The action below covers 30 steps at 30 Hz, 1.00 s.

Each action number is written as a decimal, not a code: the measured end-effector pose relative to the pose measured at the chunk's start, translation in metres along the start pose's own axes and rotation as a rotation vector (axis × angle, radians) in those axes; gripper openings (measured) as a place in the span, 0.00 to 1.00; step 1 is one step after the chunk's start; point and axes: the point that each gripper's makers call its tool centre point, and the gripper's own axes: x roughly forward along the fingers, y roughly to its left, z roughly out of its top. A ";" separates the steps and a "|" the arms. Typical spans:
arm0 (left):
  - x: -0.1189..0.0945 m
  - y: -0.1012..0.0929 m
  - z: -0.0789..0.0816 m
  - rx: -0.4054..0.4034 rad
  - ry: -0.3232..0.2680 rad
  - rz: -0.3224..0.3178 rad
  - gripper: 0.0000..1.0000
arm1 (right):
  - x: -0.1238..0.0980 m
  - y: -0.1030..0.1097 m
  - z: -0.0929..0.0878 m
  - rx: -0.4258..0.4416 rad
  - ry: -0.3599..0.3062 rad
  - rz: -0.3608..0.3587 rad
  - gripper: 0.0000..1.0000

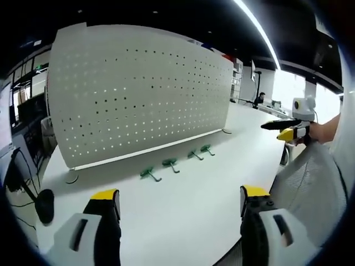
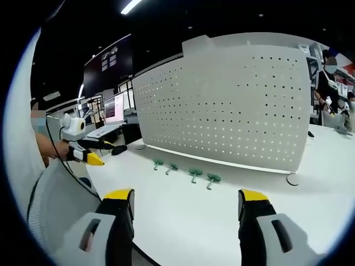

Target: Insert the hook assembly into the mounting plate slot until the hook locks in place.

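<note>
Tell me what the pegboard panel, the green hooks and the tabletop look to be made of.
Pegboard panel: likely painted sheet metal, matte white; thin, evenly punched holes let light through, but plastic is possible. Green hooks: probably moulded plastic or coated metal, uniform green with slim stems; too small to settle. Tabletop: smooth white laminate or painted board, with a soft, even sheen.

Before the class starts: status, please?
Both grippers open, empty. Four green hooks lie on table before pegboard. Nothing blocking.

Matt white perforated board (image 1: 138, 94), glossy green plastic-looking hooks (image 1: 171, 163), smooth matt white table (image 1: 183, 205).
</note>
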 end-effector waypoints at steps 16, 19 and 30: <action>0.014 0.005 -0.002 0.071 0.084 -0.080 0.91 | 0.000 0.004 -0.003 -0.016 0.014 0.005 0.74; 0.016 0.009 0.000 0.086 0.095 -0.086 0.90 | 0.000 0.004 -0.002 -0.013 0.013 0.003 0.74; 0.026 0.017 0.001 0.121 0.150 -0.132 0.88 | 0.000 0.004 -0.004 -0.010 0.021 0.005 0.74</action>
